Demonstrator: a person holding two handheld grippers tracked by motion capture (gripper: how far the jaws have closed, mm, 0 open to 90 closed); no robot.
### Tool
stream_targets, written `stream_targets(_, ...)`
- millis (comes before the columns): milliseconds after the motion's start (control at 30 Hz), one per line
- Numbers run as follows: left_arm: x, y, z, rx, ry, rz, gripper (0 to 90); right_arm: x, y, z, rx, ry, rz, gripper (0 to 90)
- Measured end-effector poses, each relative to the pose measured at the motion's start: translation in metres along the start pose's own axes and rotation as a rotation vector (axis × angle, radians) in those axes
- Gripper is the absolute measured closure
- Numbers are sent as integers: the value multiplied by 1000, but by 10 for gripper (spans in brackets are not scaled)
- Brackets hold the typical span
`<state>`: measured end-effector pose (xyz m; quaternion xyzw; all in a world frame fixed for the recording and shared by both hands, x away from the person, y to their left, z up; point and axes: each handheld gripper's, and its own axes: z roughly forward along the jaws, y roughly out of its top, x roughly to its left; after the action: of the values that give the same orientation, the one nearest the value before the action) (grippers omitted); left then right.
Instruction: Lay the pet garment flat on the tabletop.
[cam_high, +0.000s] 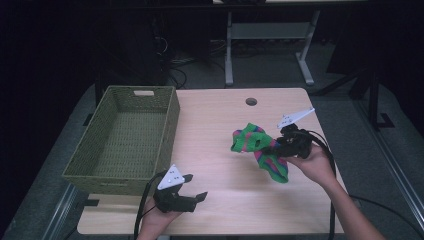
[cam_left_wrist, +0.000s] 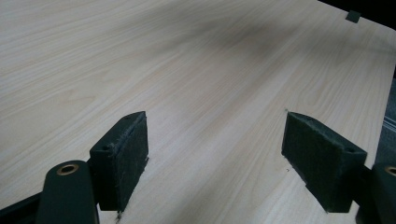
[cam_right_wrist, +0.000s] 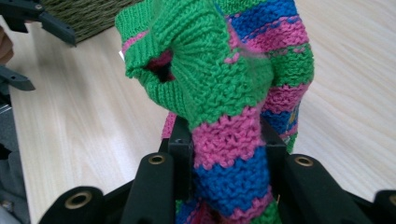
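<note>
While right tongs (cam_right_wrist: 224, 154) clamp striped sock (cam_right_wrist: 224, 93) | left tongs (cam_left_wrist: 215, 158) agape, well apart

A woven olive basket (cam_high: 125, 142) is sitting at the table's nine o'clock side, its long axis running from six toward twelve, and it is standing empty, with a cut-out handle slot showing in its far wall. The pale wood table (cam_high: 220, 130) is carrying a round cable hole (cam_high: 251, 101) near its twelve o'clock edge. Beyond that edge, on the grey floor, a light grey desk frame (cam_high: 270, 35) is standing at twelve o'clock, with dark cables (cam_high: 175, 70) lying toward eleven o'clock.
</note>
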<state>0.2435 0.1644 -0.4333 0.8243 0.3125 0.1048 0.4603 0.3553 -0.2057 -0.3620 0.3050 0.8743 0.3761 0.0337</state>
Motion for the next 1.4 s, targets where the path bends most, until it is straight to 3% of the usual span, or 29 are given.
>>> stream_targets(133, 0, 0, 0, -8, -2, 0, 223, 6, -3, 4, 9, 26, -10, 662)
stream_targets(733, 0, 0, 0, -9, -3, 4, 223, 31, -8, 19, 23, 59, -63, 663)
stream_targets(1067, -1, 1, 0, -12, -9, 0, 223, 34, -15, 30, 32, 95, -33, 662)
stream_targets(1167, -1, 1, -1, -11, -8, 8, 223, 38, -17, 35, 45, 93, -45, 662)
stream_targets(1400, 0, 0, -2, -10, -7, 7, 223, 46, -21, 56, 81, 129, -35, 661)
